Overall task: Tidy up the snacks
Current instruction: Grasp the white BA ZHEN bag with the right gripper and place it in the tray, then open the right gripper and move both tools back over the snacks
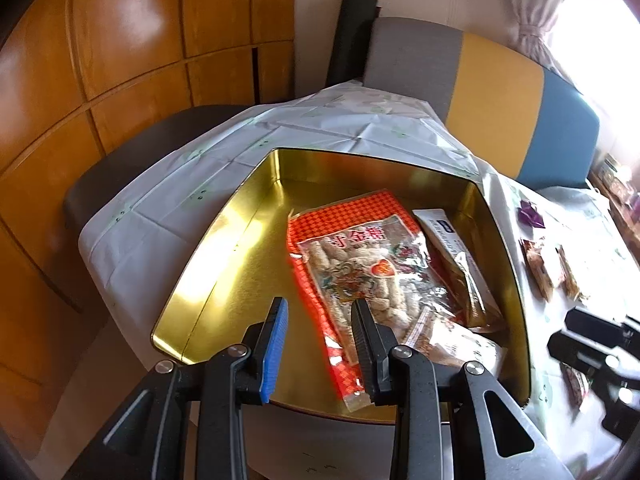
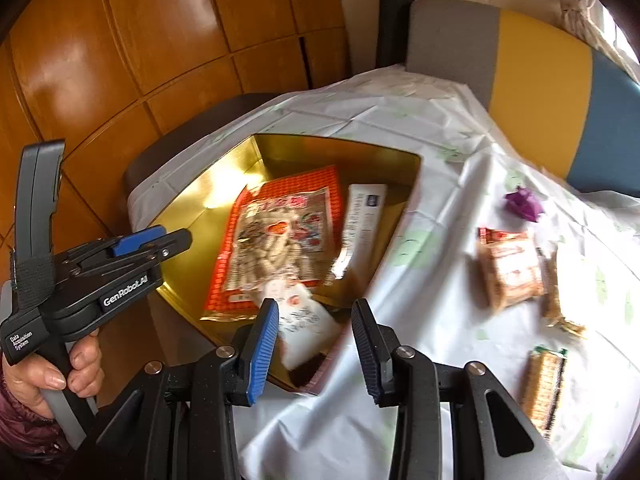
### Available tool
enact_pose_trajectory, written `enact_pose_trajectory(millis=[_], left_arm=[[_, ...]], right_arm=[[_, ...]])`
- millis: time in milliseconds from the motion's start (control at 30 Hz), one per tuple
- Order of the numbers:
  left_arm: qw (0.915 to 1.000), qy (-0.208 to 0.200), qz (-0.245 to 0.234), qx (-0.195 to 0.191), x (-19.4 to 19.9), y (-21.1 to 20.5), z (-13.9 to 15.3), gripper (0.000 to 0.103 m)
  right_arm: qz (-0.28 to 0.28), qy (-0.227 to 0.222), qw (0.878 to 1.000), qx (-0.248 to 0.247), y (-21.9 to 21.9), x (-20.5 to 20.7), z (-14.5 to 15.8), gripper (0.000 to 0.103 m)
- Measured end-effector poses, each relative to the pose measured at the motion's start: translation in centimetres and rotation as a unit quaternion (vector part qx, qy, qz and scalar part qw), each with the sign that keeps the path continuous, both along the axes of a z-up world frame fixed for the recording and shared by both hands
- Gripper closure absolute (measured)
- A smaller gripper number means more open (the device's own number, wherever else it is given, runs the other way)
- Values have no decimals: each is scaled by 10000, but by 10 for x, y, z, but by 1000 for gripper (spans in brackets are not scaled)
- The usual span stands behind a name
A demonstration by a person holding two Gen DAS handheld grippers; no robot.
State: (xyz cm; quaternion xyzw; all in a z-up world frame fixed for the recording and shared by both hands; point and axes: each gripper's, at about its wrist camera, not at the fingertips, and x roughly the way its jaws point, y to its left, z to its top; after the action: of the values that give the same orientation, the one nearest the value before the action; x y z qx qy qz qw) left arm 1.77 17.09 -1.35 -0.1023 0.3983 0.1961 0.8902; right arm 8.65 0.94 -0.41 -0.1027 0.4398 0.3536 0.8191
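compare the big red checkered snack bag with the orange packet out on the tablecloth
The red checkered bag lies inside the gold tin; the orange packet lies on the white tablecloth, outside the tin. The red checkered bag looks clearly bigger and flatter; the orange packet looks smaller and chunkier. Both are sealed snack packs, and neither is held by any jaws.

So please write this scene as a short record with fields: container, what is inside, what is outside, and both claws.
container: octagonal gold metal tin on the white tablecloth
inside: large red checkered snack bag, white pouch, a pale packet near the front rim
outside: orange biscuit pack, green-edged cracker pack, purple wrapper
left claw: open, empty, over the tin
right claw: open, empty
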Motion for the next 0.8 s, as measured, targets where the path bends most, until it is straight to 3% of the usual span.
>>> enact_pose_trajectory(millis=[500,800], left_arm=[[9987,27,-467,215,7,-34,7,70],[9962,62,-771,404,16,-59,11,70]], right_arm=[[-948,-393,9931,-559,-99,42,15,65],[-1801,-498,9767,-1055,-181,78,5,63]])
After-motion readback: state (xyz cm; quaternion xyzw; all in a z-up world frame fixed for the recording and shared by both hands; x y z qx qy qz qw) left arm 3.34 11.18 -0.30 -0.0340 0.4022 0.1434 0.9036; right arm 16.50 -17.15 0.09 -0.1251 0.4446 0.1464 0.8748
